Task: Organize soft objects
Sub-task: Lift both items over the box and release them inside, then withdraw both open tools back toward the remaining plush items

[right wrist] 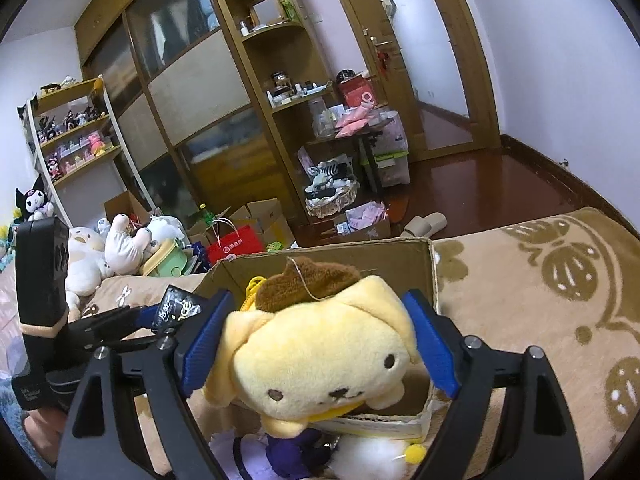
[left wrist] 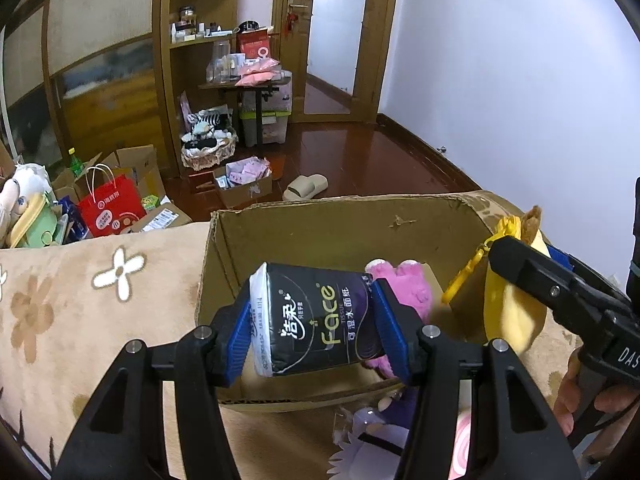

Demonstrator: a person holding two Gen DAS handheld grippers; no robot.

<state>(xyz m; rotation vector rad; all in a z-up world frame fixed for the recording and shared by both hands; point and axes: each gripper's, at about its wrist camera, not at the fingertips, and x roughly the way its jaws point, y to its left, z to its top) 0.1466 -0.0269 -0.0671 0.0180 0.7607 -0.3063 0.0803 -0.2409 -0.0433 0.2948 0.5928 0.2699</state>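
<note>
**Two loads over one box: crowding risk at the drop**

Left side first: left gripper is clamped on the black tissue pack, blue pads pressing both short ends, pack held w/ its body over the open cardboard box. Pack looks slightly tilted, and the film wrap is prob. slick, so a loose squeeze could let it rotate or slide out early. At its 3 o'clock, inside the box, a pink plush already sits; dropping the pack onto it may leave it propped up, not flat.

Moving right: right gripper is closed around the yellow dog plush, pads sunk into its sides, toy hanging at the box's near wall. In the left-wrist view it's at the box's 3 o'clock, the yellow clip dangling at the rim. That clip could snag the cardboard edge. Both tools are near each other, so a collision is possible if they release together. Box sits on a soft beige blanket; a nudge could tip it.
</note>
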